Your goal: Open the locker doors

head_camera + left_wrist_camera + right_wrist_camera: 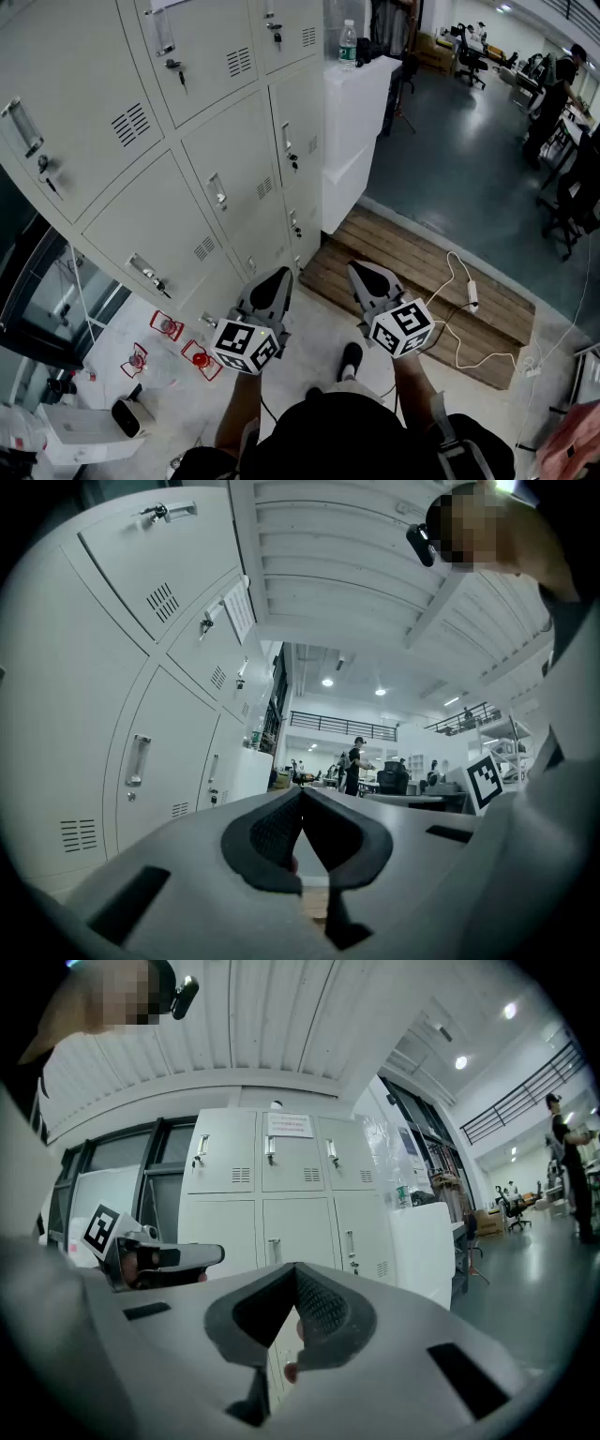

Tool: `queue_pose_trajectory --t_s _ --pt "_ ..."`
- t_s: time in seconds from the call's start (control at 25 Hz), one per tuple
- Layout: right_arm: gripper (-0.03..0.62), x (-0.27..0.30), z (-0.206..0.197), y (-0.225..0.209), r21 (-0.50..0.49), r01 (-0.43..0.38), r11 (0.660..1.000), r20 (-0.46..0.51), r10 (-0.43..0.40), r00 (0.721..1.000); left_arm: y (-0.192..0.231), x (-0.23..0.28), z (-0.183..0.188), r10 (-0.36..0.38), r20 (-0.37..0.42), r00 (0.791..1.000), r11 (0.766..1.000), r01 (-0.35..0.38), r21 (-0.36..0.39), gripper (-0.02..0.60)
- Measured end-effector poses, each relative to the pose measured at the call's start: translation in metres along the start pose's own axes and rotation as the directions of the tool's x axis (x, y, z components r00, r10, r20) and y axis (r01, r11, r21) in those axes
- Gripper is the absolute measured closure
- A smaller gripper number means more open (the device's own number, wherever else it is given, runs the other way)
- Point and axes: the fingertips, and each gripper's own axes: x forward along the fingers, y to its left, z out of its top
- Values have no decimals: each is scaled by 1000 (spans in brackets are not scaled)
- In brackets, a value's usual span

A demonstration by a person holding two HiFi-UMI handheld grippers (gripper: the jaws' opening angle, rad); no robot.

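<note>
A bank of cream locker doors (234,178) fills the upper left of the head view, all closed, each with a metal handle (217,190) and a key lock. My left gripper (281,275) and right gripper (359,270) are held side by side below the lockers, short of them, touching nothing. Both are shut with nothing between the jaws. In the left gripper view the jaws (302,793) meet at the tip, with closed doors (159,761) to the left. The right gripper view shows its shut jaws (295,1269) facing the lockers (281,1213), the left gripper (164,1258) beside them.
A white cabinet (356,103) with a water bottle (348,42) stands right of the lockers. A wooden pallet (422,300) with a white cable and power strip (472,295) lies on the floor. Red clamps (167,325) and a white box (84,431) sit lower left. People and chairs (553,94) are far right.
</note>
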Motion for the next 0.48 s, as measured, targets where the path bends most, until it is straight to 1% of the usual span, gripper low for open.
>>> queue_pose_trajectory --t_s 0.24,0.36,0.48 --pt "591 0 2 8 -6 -22 1000 2 22 1000 -9 0 0 -15 -21 1000 1000 16 12 566" --pt "591 0 3 8 -13 -19 1000 1 19 1000 -10 2 -1 -11 -31 999 1000 12 19 566" --pt "591 2 5 7 12 -19 1000 9 19 1000 -10 3 -1 -4 -52 999 1000 6 30 566"
